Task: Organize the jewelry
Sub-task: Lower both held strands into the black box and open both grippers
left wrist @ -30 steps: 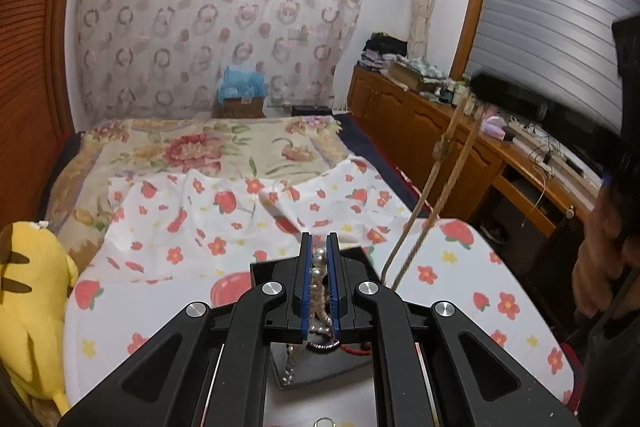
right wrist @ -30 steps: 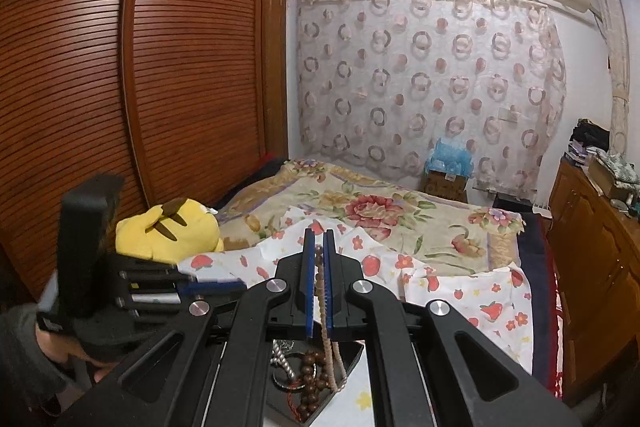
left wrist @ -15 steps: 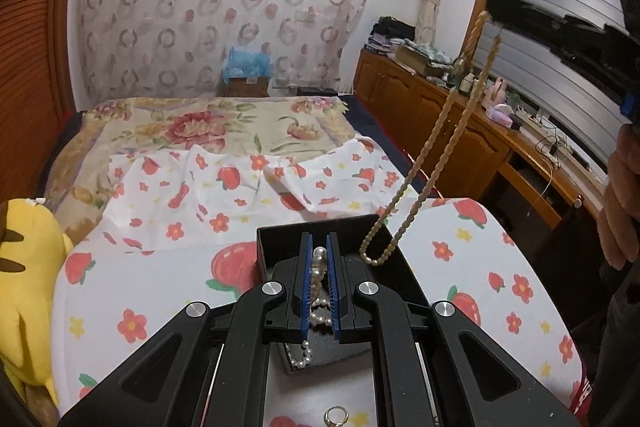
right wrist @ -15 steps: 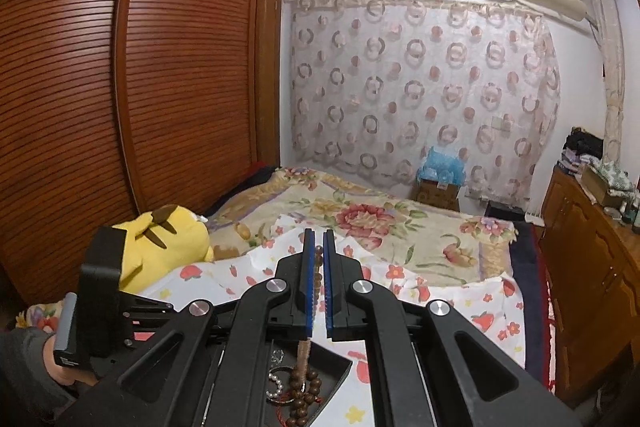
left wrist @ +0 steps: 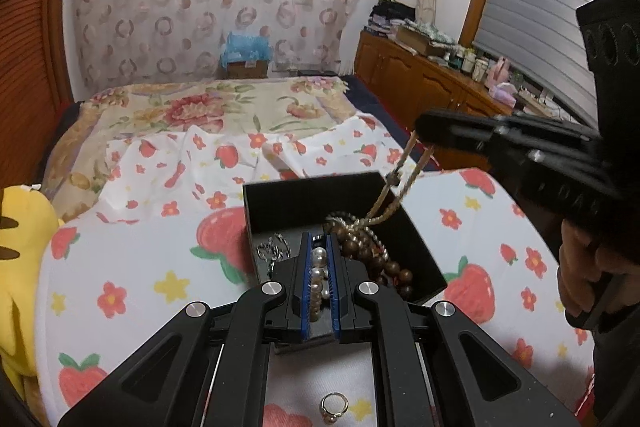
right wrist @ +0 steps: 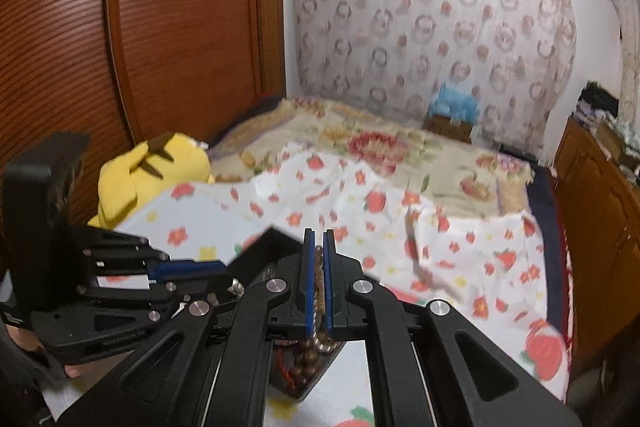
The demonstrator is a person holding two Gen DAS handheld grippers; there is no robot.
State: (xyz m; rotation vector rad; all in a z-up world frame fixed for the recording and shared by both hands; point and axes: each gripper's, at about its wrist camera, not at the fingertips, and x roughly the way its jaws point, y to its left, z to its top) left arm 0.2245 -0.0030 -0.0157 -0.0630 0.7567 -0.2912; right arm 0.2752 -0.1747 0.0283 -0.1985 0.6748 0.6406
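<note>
My left gripper [left wrist: 319, 259] has its fingers clamped on a pearl string [left wrist: 318, 279] over the black box [left wrist: 304, 201], mid-frame on the strawberry-print table [left wrist: 132, 291]. My right gripper [right wrist: 319, 279] pinches a gold chain [left wrist: 394, 193] trailing onto brown beads [left wrist: 360, 251]. A ring [left wrist: 334, 407] lies at the lower edge and a yellow plush [left wrist: 20, 247] at far left.

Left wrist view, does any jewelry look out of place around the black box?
Yes. A small gold ring lies alone on the strawberry-print cloth, outside the black open-top box where the brown bead strand and other pieces are piled.
</note>
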